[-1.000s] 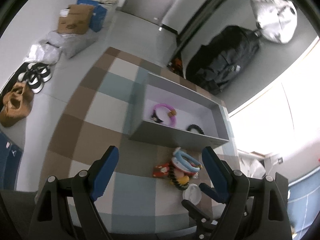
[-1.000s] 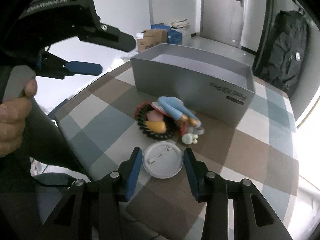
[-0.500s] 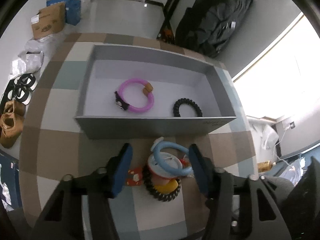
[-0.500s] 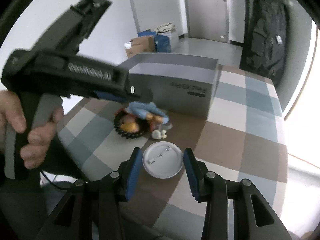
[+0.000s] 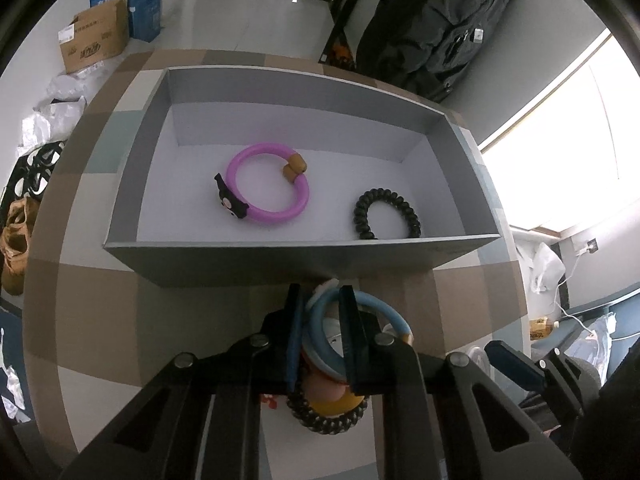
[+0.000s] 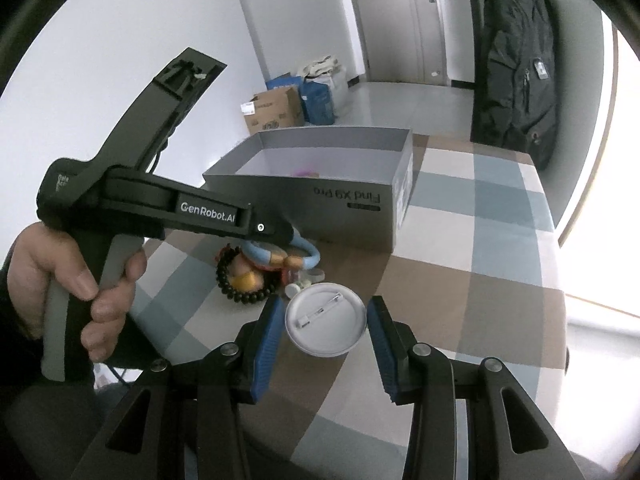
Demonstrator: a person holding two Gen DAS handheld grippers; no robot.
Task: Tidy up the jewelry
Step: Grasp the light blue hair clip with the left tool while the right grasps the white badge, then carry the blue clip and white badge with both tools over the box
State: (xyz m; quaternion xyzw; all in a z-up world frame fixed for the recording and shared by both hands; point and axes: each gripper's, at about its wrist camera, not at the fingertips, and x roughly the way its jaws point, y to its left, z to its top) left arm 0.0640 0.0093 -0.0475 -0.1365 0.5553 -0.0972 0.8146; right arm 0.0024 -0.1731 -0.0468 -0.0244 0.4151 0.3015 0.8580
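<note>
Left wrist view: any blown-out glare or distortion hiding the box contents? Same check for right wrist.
Left wrist: window blown out white, but grey box, pink bracelet and black coil tie read sharp; fisheye bends the box walls. Right wrist: window edge overexposed, white badge crisp, box interior mostly hidden by the near wall.

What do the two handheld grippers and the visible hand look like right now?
Both are matte black plastic with blue ribbed finger pads and silver pivot screws. The left gripper seen from the right wrist camera has a pistol grip, a grey trigger, white "GenRobot.AI" lettering and a thin black cable. The left hand is bare-skinned. The right gripper matches.
</note>
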